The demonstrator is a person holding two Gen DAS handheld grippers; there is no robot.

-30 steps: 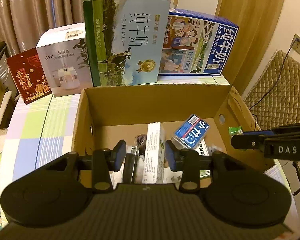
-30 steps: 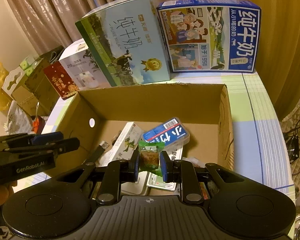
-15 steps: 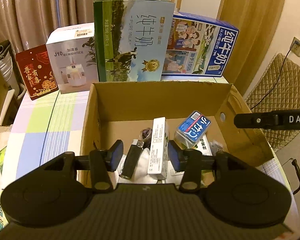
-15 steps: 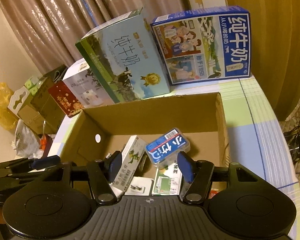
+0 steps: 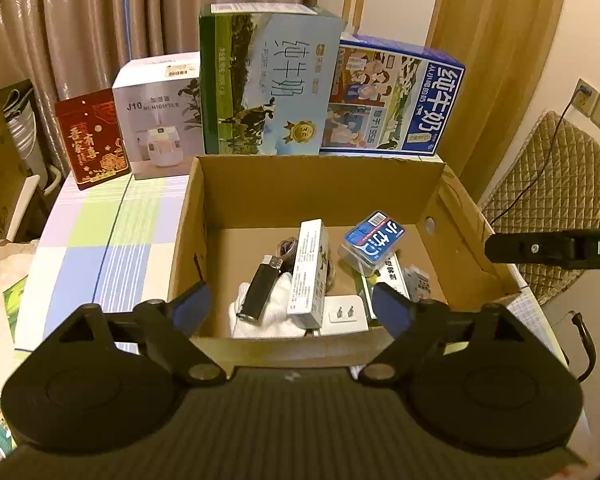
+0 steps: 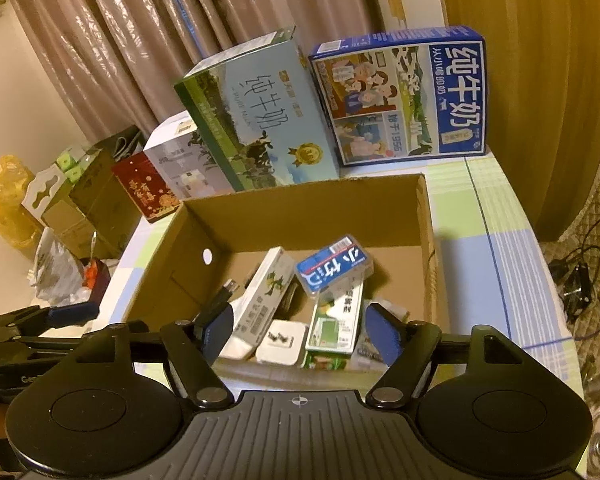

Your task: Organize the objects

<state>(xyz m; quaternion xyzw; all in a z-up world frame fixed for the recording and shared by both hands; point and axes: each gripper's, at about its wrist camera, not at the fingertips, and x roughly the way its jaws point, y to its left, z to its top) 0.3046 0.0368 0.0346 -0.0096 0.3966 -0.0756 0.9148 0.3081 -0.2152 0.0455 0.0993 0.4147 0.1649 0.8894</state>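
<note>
An open cardboard box (image 5: pixel 320 184) (image 6: pixel 300 208) stands on the checked tablecloth. In it lie a black lighter (image 5: pixel 260 288) on white cloth, a white carton (image 5: pixel 308 272) (image 6: pixel 264 296), a blue card case (image 5: pixel 374 240) (image 6: pixel 332 268), a white plug (image 5: pixel 342 314) (image 6: pixel 280 340) and a green-white packet (image 6: pixel 336 320). My left gripper (image 5: pixel 291 309) is open and empty above the box's near wall. My right gripper (image 6: pixel 300 334) is open and empty above the near wall too; its finger (image 5: pixel 548 248) shows at the right of the left wrist view.
Behind the box stand a green milk carton case (image 5: pixel 268 88), a blue milk case (image 5: pixel 392 96), a white humidifier box (image 5: pixel 156 112) and a red box (image 5: pixel 92 136). A quilted chair (image 5: pixel 556 200) is at the right. Bags and boxes (image 6: pixel 60 208) crowd the floor at the left.
My right gripper opened and let go of a small green packet into the box, then both grippers drew back and up. My left gripper opened wider.
</note>
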